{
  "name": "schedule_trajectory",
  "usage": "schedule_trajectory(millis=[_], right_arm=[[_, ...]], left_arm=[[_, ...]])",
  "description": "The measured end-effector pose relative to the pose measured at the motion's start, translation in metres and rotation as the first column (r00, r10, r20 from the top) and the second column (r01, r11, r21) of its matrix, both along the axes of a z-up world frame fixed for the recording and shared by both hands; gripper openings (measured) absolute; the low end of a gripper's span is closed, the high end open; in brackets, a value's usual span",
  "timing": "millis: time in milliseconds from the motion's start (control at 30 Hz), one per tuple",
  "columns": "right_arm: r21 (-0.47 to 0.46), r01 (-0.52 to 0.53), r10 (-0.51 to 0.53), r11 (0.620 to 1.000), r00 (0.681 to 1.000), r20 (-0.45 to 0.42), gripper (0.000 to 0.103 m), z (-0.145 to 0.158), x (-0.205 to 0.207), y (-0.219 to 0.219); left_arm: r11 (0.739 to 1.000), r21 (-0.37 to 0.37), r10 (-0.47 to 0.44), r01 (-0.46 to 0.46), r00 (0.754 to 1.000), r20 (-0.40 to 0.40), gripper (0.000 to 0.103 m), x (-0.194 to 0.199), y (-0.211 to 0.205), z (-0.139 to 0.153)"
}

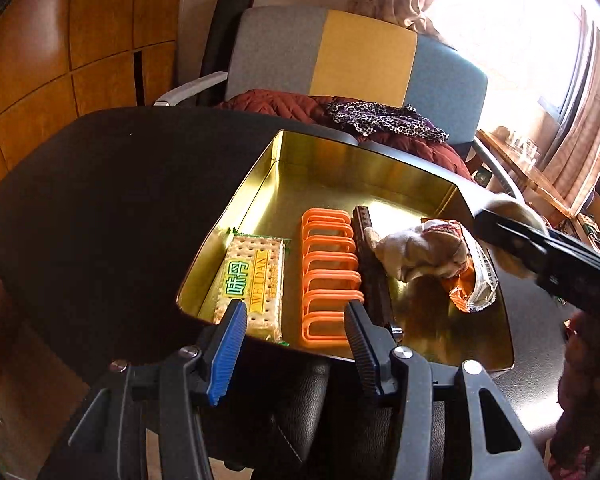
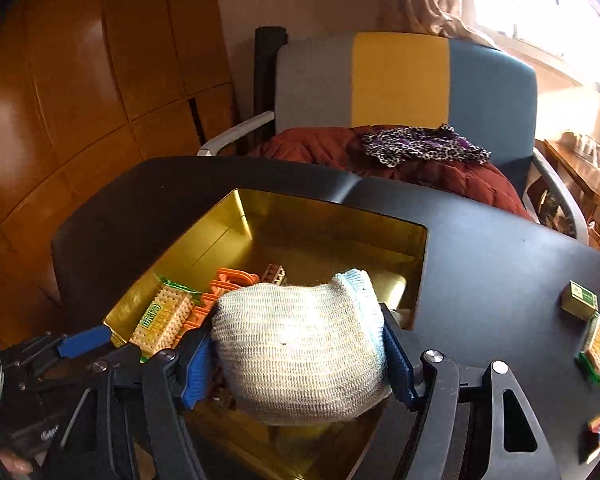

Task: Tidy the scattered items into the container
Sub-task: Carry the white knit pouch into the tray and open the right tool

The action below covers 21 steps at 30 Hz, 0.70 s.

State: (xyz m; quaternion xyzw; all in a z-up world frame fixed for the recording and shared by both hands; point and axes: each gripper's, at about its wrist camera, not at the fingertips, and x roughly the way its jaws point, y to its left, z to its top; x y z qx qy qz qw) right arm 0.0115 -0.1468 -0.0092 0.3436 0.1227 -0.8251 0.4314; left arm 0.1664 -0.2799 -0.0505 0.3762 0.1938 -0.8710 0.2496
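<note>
A gold tin (image 1: 340,168) (image 2: 300,220) sits on the black table. In it lie a cracker pack (image 1: 254,280) (image 2: 160,316), an orange clip rack (image 1: 326,272) (image 2: 224,284), a dark brown bar (image 1: 374,280), a beige plush toy (image 1: 416,248) and an orange snack wrapper (image 1: 474,284). My left gripper (image 1: 296,320) is open and empty over the tin's near rim. My right gripper (image 2: 300,352) is shut on a cream knitted sock (image 2: 300,344), held above the tin; it also shows in the left wrist view (image 1: 512,232).
Small green and gold boxes (image 2: 580,300) (image 2: 598,344) and a dark small item (image 2: 594,432) lie on the black table (image 2: 500,264) right of the tin. A striped armchair (image 1: 360,56) with a red quilt and leopard cloth stands behind.
</note>
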Motion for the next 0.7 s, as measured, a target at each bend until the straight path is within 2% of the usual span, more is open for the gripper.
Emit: schedule_trajectory(millis=[267, 367, 700], right_arm=[[0.068, -0.069, 0.069, 0.995, 0.998, -0.003, 0.071, -0.013, 0.008, -0.058], [0.078, -0.064, 0.063, 0.995, 0.998, 0.015, 0.075, -0.018, 0.005, -0.063], [0.058, -0.02, 0.017, 0.998, 0.998, 0.052, 0.076, -0.021, 0.0, -0.054]], left_arm=[[0.999, 0.028, 0.018, -0.018, 1.0, 0.004, 0.051, 0.008, -0.004, -0.007], [0.999, 0.036, 0.022, -0.022, 1.0, -0.001, 0.051, 0.01, -0.004, -0.007], [0.999, 0.042, 0.024, -0.024, 1.0, -0.006, 0.052, 0.013, -0.001, -0.006]])
